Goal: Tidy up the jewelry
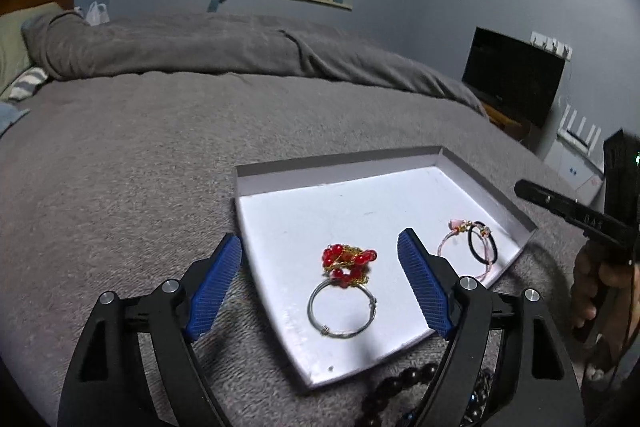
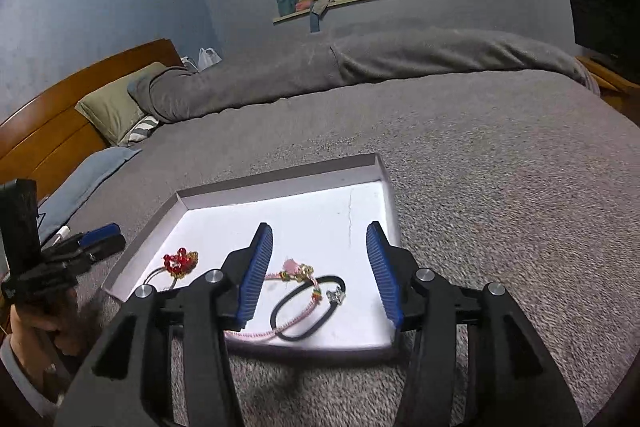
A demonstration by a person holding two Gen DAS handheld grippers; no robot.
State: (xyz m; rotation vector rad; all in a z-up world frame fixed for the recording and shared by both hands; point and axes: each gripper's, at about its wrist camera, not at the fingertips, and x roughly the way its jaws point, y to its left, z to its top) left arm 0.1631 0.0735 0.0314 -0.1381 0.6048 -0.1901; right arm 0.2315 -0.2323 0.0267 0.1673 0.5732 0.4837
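Both claws released, empty: left claw [image 1: 320,259] over tray [image 1: 256,173] near edge, right claw [image 2: 320,247] above tray interior

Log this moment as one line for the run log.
left gripper: open | right gripper: open | tray: red-bead bangle, pink bracelet, black band

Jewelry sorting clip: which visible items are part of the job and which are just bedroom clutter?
Job: white tray; red-bead bangle; black hair tie; pink bracelet; dark bead string outside the tray.
Clutter: grey blanket; pillow; TV.
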